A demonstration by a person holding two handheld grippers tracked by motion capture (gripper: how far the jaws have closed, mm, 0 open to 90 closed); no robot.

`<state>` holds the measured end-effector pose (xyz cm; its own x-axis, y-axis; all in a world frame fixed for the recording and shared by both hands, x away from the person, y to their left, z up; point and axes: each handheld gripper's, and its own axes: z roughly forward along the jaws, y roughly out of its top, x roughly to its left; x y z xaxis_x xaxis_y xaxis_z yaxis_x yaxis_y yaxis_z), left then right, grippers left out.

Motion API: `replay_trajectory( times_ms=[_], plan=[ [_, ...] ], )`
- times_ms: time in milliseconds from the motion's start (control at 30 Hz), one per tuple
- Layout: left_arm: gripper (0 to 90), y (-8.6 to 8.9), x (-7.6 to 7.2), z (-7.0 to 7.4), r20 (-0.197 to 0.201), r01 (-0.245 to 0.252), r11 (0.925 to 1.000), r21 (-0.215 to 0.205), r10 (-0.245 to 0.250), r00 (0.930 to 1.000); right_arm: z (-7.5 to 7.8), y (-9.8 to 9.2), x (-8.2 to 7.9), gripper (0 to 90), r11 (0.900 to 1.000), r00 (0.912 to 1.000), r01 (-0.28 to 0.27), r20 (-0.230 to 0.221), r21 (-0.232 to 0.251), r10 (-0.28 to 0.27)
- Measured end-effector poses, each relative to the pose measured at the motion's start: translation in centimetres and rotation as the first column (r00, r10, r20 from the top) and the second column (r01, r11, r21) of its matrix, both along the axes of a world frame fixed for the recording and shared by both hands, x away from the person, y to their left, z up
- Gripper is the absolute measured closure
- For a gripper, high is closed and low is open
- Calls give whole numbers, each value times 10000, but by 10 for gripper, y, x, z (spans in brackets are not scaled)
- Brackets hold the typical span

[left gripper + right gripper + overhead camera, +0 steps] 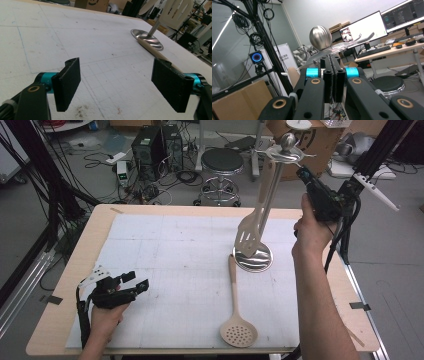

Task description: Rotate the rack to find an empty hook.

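1. My right gripper [306, 174] is raised beside the top of the utensil stand [254, 256], its black jaws pressed flat together with nothing between them. In the right gripper view the closed jaws point at the stand's steel ball finial [320, 37] and the thin hook arms [352, 42] just under it.

2. I judge the jaws are shut there because they are near the hooks with the hanging work in hand; whether they touch the metal I cannot tell.

3. A pale slotted spatula [251, 234] hangs from the stand's top, its blade low over the round mirrored base. It hangs upright because a hook carries its handle end.

4. My left gripper [134, 286] rests low on the near left of the table [55, 330], well apart from the stand. Its jaws stand wide apart and empty; the left gripper view shows bare white mat [87, 50] between the two pads. I read it as parked, waiting its turn.

5. A wooden skimmer [236, 315] lies flat on the mat, round perforated bowl toward me, handle tip reaching up to touch or nearly touch the stand's base. It seems the next utensil to be hung, and lies within reach of either hand.

6. Beyond the table stands a black round stool [221, 162] amid floor cables and cardboard boxes.
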<state>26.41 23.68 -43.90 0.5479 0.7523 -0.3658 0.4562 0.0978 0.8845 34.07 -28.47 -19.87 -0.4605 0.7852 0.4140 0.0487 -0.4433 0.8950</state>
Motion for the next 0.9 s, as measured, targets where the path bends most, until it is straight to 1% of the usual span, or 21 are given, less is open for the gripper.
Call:
replay_trajectory(
  times_ms=[233, 267, 333, 433, 667, 833, 900],
  plan=[
    [241, 0, 0, 0, 0, -26, 10000, -10, 26, 10000, 1, 5, -1, 897, 9998, 10000, -43, 84, -185, 45],
    [241, 0, 0, -1, -4, -37, 10000, -28, 37, 10000, 1, 7, -2, 898, 9998, 9999, -132, 32, -141, 132],
    [240, 0, 1, 0, -7, -22, 10000, 20, 22, 10000, 1, 9, -2, 897, 9996, 9998, -168, 60, -243, 170],
    [241, -1, 0, 0, -13, 0, 10000, 7, 0, 10000, 1, 14, -3, 898, 9994, 9996, -253, 123, -240, 256],
    [241, 0, 0, 0, 7, -45, 10000, -18, 45, 10000, 6, 29, -3, 897, 9974, 9989, -379, 241, -616, 395],
    [241, 1, 0, 0, -3, -33, 10000, -33, 33, 10000, 6, 39, 0, 897, 9967, 9985, -540, 84, -604, 546],
    [240, 1, 0, 0, 9, -37, 10000, -48, 37, 10000, 6, 42, 2, 897, 9961, 9983, -576, 70, -667, 582]
  ],
)
